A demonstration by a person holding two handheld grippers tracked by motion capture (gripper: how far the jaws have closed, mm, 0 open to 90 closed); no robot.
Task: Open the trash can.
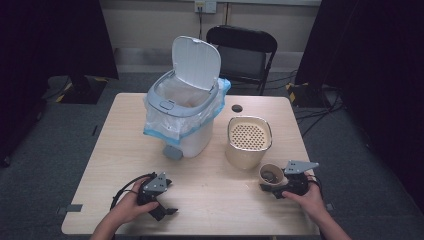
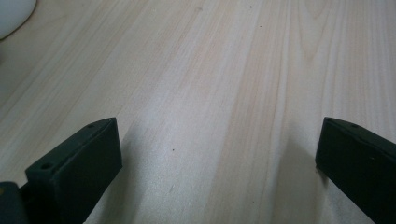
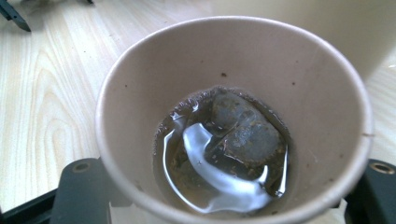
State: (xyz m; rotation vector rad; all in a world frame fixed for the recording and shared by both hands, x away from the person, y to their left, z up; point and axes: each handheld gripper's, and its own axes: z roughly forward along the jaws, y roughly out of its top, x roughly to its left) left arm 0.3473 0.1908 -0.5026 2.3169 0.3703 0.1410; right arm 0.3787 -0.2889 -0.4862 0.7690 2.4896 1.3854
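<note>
Paper cup [image 3: 233, 121] sits between the right fingers [image 3: 81, 186].

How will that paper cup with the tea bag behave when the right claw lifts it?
The cup is thin paper, so it will probably dent under a hard squeeze. Liquid and a soaked tea bag sit low inside, so tilting likely slops them. It seems light and could tip if nudged by the right claw.

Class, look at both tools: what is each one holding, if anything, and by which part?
The right tool grips the paper cup by its lower side wall, a jaw on each side. The left tool stands open over the table, holding nothing.
</note>
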